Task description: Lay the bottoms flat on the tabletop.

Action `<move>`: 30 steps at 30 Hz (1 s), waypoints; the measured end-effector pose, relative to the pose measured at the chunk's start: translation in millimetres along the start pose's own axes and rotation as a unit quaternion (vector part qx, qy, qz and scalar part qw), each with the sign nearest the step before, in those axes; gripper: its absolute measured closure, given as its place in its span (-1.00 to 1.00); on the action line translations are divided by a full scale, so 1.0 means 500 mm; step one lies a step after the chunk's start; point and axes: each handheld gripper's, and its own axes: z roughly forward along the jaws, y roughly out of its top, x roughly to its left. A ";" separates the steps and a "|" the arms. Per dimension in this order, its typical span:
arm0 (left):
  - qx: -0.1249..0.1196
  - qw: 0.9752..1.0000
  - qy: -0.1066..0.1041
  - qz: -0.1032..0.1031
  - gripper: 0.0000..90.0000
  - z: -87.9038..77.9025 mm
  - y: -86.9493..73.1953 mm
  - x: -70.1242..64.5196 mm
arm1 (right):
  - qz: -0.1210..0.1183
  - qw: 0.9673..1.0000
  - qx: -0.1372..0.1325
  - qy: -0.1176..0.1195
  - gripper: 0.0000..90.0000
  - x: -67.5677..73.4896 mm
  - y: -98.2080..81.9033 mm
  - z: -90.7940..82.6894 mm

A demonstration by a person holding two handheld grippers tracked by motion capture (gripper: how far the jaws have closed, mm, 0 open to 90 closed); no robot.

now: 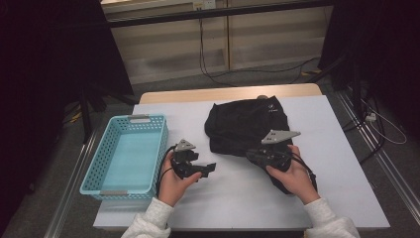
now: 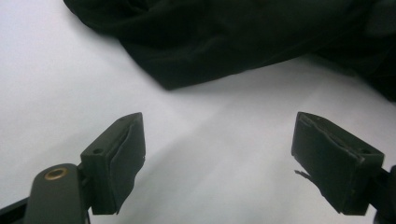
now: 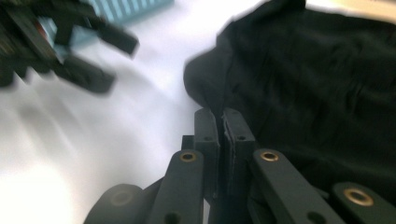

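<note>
In the high view, a crumpled black garment (image 1: 246,125) lies right of centre on the white-covered bench (image 1: 341,173), with its lower edge reaching toward the bottom of the frame. The right gripper (image 1: 257,157) is held at that lower left edge, and its fingers appear drawn together on the fabric. The left gripper (image 1: 208,168) is held just left of centre, apart from the cloth, near a light blue perforated basket (image 1: 94,171) at the left of the frame, which looks empty. The step in hand is judged to be the first pinch of the garment's edge, for folding or for moving it into the basket.

In the left gripper view, the fingers (image 2: 119,161) stand wide apart over bare bench, with nothing between them; the garment fills the top of the frame, well ahead.

In the right gripper view, the fingers (image 3: 208,135) are pressed together at centre frame, right at the cloth's edge; whether fabric is truly caught between them cannot be told. Next, a second grip by the left gripper on a nearby edge is likely called for. Nothing stands in the way but loose folds.
</note>
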 end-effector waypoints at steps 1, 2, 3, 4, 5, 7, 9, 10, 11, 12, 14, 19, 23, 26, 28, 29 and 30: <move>0.000 1.000 -0.001 -0.001 -0.60 0.000 0.000 0.000 | 0.001 1.000 -0.006 -0.003 0.90 -0.003 0.006 -0.006; 0.003 1.000 -0.001 -0.001 -0.60 0.001 -0.001 0.001 | 0.002 1.000 -0.010 -0.006 0.90 -0.005 0.007 -0.009; 0.003 1.000 -0.002 -0.003 -0.60 0.002 -0.001 0.001 | 0.008 1.000 -0.014 -0.010 0.90 -0.010 0.006 -0.010; 0.004 1.000 -0.001 -0.002 -0.59 0.003 -0.002 0.002 | 0.011 1.000 -0.017 -0.010 0.90 -0.014 0.005 -0.011; 0.005 1.000 -0.002 0.000 -0.58 0.004 -0.003 0.003 | 0.016 1.000 -0.017 -0.011 0.90 -0.018 0.002 -0.011; 0.005 1.000 -0.002 -0.002 -0.58 0.007 -0.004 0.004 | 0.020 0.999 -0.018 -0.022 0.90 -0.024 -0.002 -0.010; 0.008 1.000 -0.002 0.000 -0.58 0.008 -0.005 0.004 | 0.020 0.999 -0.014 -0.038 0.90 -0.032 -0.005 -0.006; 0.006 1.000 -0.002 -0.005 -0.58 0.009 -0.005 0.003 | 0.014 0.999 -0.009 -0.048 0.89 -0.036 -0.007 -0.003; 0.006 1.000 -0.002 -0.004 -0.58 0.009 -0.005 0.003 | 0.019 0.998 -0.001 -0.054 0.89 -0.049 -0.011 0.004; 0.007 1.000 0.000 -0.003 -0.58 0.009 -0.005 0.003 | 0.029 0.998 0.001 -0.056 0.89 -0.060 -0.016 0.010; 0.007 1.000 -0.002 -0.003 -0.58 0.009 -0.004 0.002 | 0.038 0.997 0.007 -0.067 0.89 -0.078 -0.025 0.020; 0.007 1.000 -0.001 0.002 -0.58 0.008 -0.002 0.002 | 0.049 0.994 0.043 -0.092 0.88 -0.110 -0.051 0.049; 0.011 1.000 0.001 -0.001 -0.59 0.009 -0.006 0.006 | 0.037 0.993 0.060 -0.093 0.76 -0.106 -0.059 0.054; 0.010 1.000 0.001 -0.001 -0.59 0.010 -0.006 0.003 | 0.019 0.992 0.055 -0.109 0.57 -0.096 -0.051 0.045; 0.013 1.000 -0.001 0.004 -0.59 0.009 -0.004 0.001 | 0.007 0.992 0.051 -0.115 0.47 -0.088 -0.044 0.037; 0.014 1.000 -0.002 0.007 -0.59 0.009 -0.002 0.000 | -0.005 0.991 0.050 -0.126 0.38 -0.082 -0.040 0.033; 0.011 1.000 -0.001 0.006 -0.59 0.009 -0.002 -0.002 | -0.009 0.990 0.047 -0.130 0.35 -0.078 -0.036 0.029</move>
